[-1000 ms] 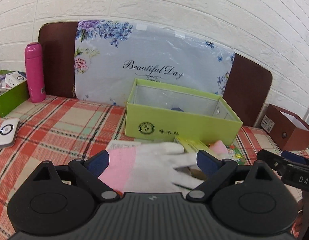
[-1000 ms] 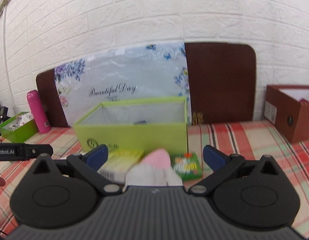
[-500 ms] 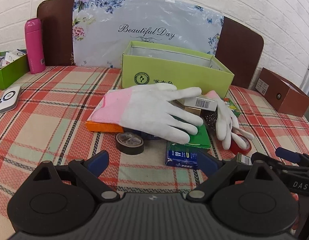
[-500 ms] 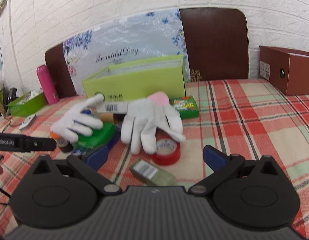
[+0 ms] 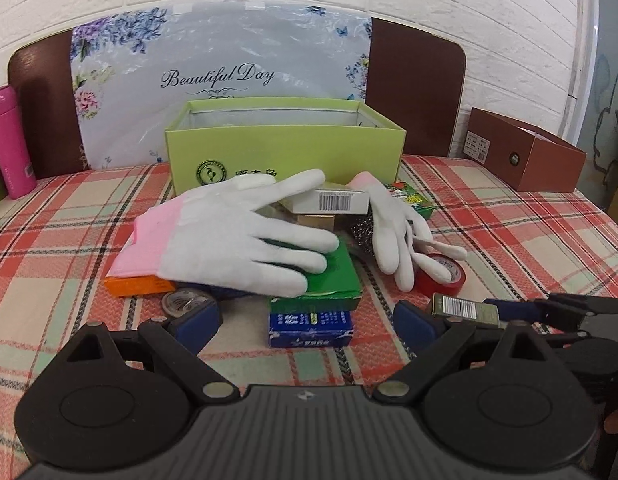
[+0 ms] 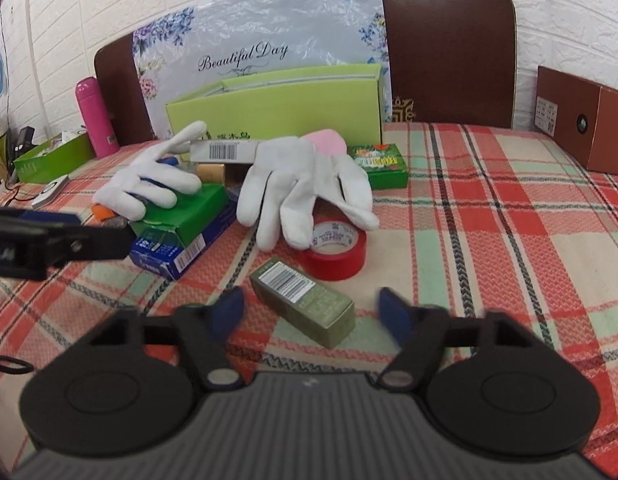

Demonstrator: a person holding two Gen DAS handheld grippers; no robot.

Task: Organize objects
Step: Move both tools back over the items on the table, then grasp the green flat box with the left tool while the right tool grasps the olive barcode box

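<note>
A pile of objects lies in front of an open lime-green box [image 5: 285, 152] [image 6: 277, 108]. Two white gloves [image 5: 237, 236] [image 6: 305, 184] lie over a green carton [image 5: 333, 276] [image 6: 189, 208], a blue box [image 5: 311, 326], an orange box [image 5: 139, 284], a white barcoded box [image 5: 333, 200] and a red tape roll [image 5: 445, 276] [image 6: 337, 250]. An olive box [image 6: 305, 300] lies nearest. My left gripper [image 5: 309, 320] is open, just short of the blue box. My right gripper [image 6: 313, 312] is open with the olive box between its fingers, not touching.
A pink bottle [image 5: 9, 144] and a small green bin [image 6: 49, 158] stand at the left. A brown box [image 5: 525, 156] [image 6: 581, 120] stands at the right. A flowery board [image 5: 221, 76] leans on the brick wall. A dark tape roll [image 5: 185, 300] lies by my left finger.
Both grippers have pulled back and tilted down from the green box. The pile now lies in full view, and the right gripper has come down around the olive box.
</note>
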